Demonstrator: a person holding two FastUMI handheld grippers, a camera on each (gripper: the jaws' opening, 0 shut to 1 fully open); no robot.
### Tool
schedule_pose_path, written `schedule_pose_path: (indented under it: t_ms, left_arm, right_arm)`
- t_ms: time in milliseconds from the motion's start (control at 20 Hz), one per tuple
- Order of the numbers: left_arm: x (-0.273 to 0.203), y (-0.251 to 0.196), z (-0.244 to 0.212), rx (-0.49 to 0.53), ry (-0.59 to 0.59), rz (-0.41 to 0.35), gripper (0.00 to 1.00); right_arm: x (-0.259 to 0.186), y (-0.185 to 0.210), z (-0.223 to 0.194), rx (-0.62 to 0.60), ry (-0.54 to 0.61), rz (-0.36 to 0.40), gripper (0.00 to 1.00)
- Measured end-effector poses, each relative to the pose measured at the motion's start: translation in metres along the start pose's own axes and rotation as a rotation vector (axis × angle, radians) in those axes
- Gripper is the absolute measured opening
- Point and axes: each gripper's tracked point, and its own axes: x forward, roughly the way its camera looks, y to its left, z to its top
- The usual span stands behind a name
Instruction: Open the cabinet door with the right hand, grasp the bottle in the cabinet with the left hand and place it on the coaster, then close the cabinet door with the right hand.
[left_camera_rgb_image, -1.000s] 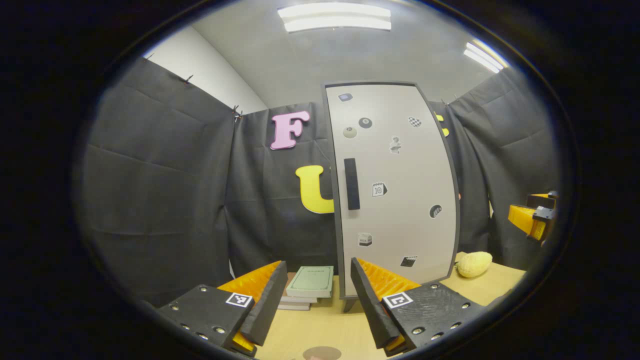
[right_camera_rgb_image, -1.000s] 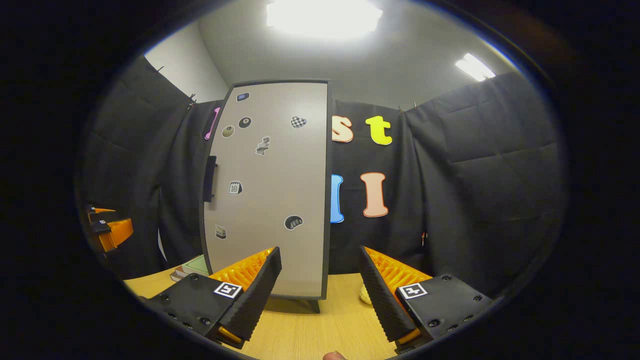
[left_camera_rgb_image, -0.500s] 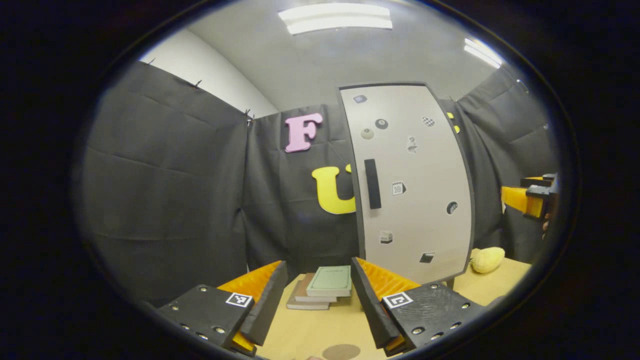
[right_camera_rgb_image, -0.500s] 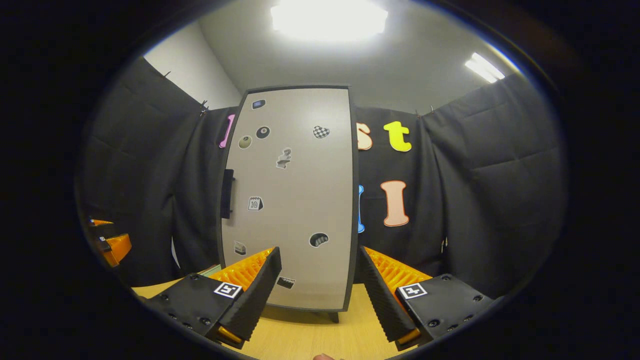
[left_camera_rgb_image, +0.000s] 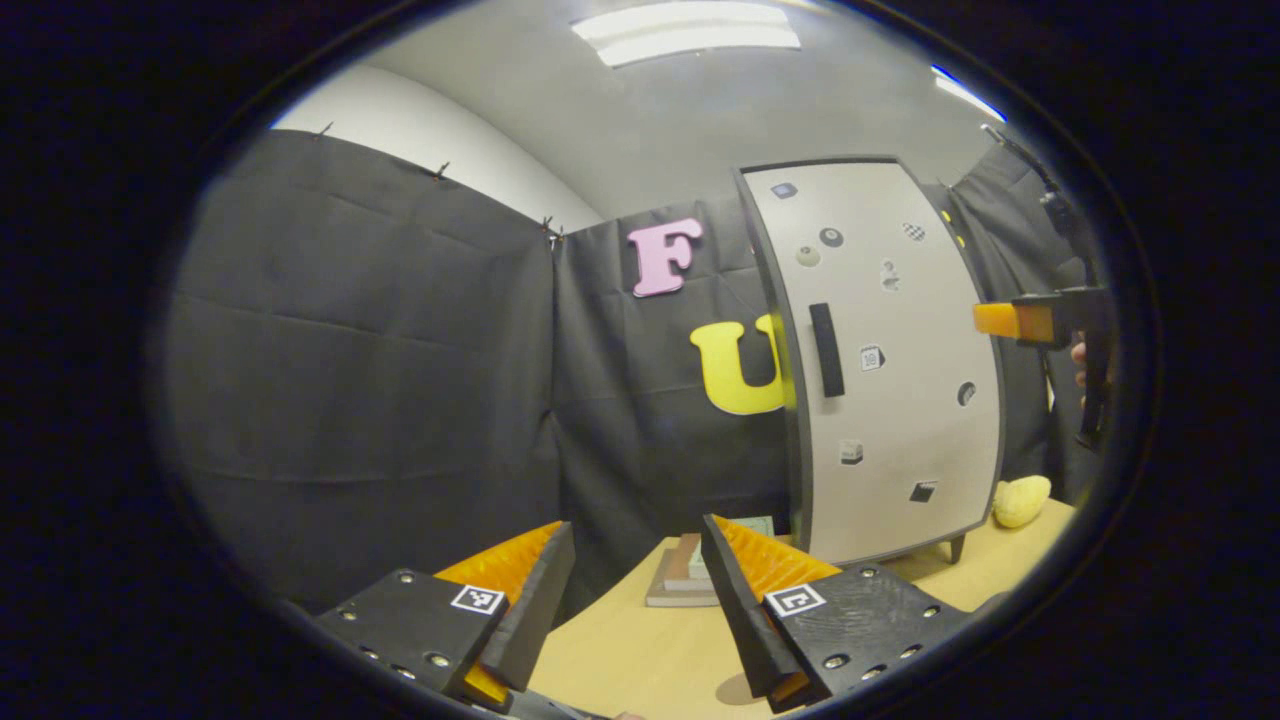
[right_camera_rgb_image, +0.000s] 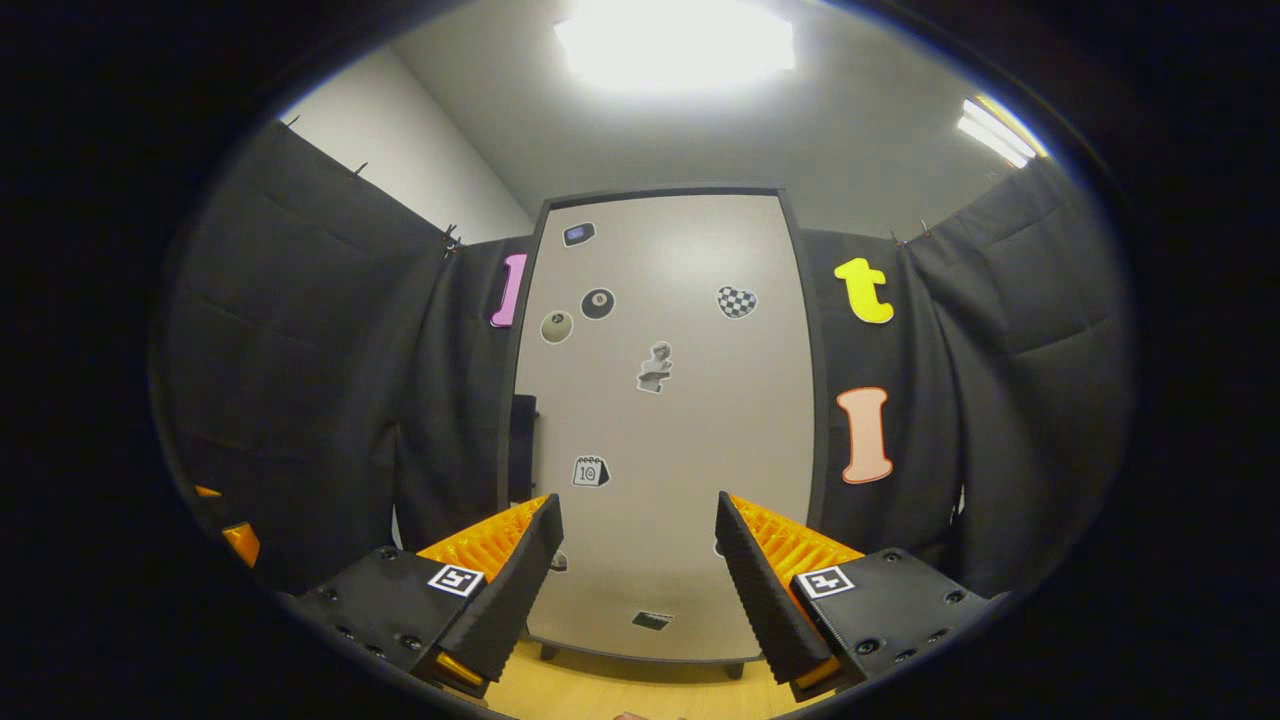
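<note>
The tall grey cabinet (left_camera_rgb_image: 900, 400) stands on the table with its sticker-covered door (right_camera_rgb_image: 670, 430) closed, so whatever is inside is hidden. Its dark vertical handle (left_camera_rgb_image: 826, 350) sits on the door's left edge, and it appears as the handle (right_camera_rgb_image: 522, 445) in the right gripper view. My left gripper (left_camera_rgb_image: 630, 600) hangs open over the table's near left, well short of the cabinet. My right gripper (right_camera_rgb_image: 635, 590) is open and faces the door squarely, apart from it. From the left gripper view, the right gripper (left_camera_rgb_image: 1030, 322) is held up at handle height, to the right of the cabinet.
A small stack of books (left_camera_rgb_image: 685, 580) lies on the wooden table (left_camera_rgb_image: 640, 650), left of the cabinet's foot. A yellow plush-like object (left_camera_rgb_image: 1020, 500) rests to the cabinet's right. Black cloth walls close the booth on all sides. The left gripper's tip (right_camera_rgb_image: 240, 540) shows at the far left.
The left gripper's view has swung left, sliding the cabinet towards the right edge. The right gripper has risen and turned, so the door now sits centred and larger ahead of it. Both stay open.
</note>
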Motion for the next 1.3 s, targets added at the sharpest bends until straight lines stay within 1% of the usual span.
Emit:
schedule_pose_path:
  t_ms: [50, 250, 350, 400, 450, 500, 600, 950, 1050, 1150, 1200, 1250, 1300]
  left_arm:
    - [-0.003, 0.012, -0.001, 0.016, -0.004, 0.023, 0.76]
    - [-0.014, 0.053, -0.008, 0.05, -0.001, 0.095, 0.76]
    - [-0.02, 0.077, -0.014, 0.053, 0.007, 0.137, 0.76]
    - [-0.023, 0.088, -0.017, 0.051, 0.014, 0.156, 0.79]
    - [-0.026, 0.096, -0.019, 0.047, 0.02, 0.174, 0.79]
    - [-0.029, 0.105, -0.021, 0.047, 0.024, 0.192, 0.76]
    - [-0.029, 0.119, -0.027, 0.051, 0.035, 0.225, 0.76]
    - [-0.041, 0.163, -0.042, 0.06, 0.07, 0.301, 0.76]
    - [-0.043, 0.169, -0.043, 0.055, 0.07, 0.315, 0.76]
    - [-0.045, 0.175, -0.045, 0.051, 0.071, 0.323, 0.76]
    - [-0.045, 0.178, -0.047, 0.049, 0.074, 0.326, 0.76]
    - [-0.045, 0.181, -0.049, 0.047, 0.078, 0.33, 0.76]
    - [-0.046, 0.183, -0.05, 0.045, 0.082, 0.334, 0.76]
  right_arm:
    - [0.009, 0.008, 0.003, 0.005, 0.006, 0.011, 0.98]
    - [0.04, 0.034, 0.012, 0.009, -0.001, 0.039, 0.98]
    - [0.056, 0.05, 0.01, 0.017, 0.011, 0.056, 0.98]
    - [0.065, 0.056, 0.007, 0.02, 0.024, 0.064, 0.98]
    - [0.072, 0.062, 0.004, 0.023, 0.036, 0.07, 0.98]
    - [0.08, 0.066, 0.002, 0.026, 0.043, 0.073, 0.98]
    - [0.094, 0.071, -0.004, 0.032, 0.06, 0.065, 0.98]
    - [0.148, 0.107, -0.008, 0.047, 0.112, 0.072, 0.98]
    - [0.162, 0.114, -0.009, 0.063, 0.13, 0.064, 0.96]
    - [0.175, 0.118, -0.013, 0.066, 0.152, 0.046, 0.96]
    - [0.18, 0.12, -0.016, 0.063, 0.162, 0.036, 0.93]
    - [0.185, 0.12, -0.019, 0.058, 0.178, 0.024, 0.8]
    - [0.188, 0.121, -0.024, 0.051, 0.196, 0.014, 0.76]
